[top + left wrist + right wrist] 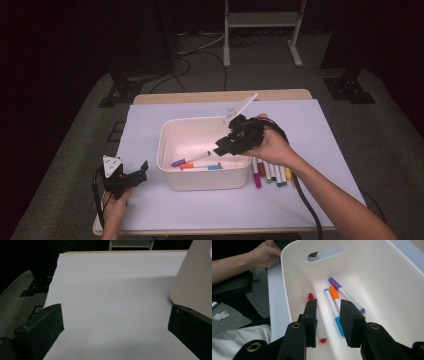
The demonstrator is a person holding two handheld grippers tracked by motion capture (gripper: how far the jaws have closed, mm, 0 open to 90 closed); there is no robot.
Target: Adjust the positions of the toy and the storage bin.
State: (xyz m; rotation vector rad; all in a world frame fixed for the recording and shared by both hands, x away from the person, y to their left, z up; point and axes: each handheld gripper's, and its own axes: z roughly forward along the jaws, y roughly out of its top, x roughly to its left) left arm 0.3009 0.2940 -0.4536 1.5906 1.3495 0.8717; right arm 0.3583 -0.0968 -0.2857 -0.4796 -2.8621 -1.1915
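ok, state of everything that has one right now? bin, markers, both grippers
white bin: upright, open-topped, four markers inside
markers in the bin: red, blue, orange and purple, capped, lying flat on the bottom
markers on the table: row lying flat beside the bin, capped
right gripper: over the bin, jaws apart, nothing between them
left gripper: jaws wide open, empty, low at the table beside the bin

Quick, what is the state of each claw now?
Left claw: open, holding nothing.
Right claw: open above the white bin, nothing between its jaws.
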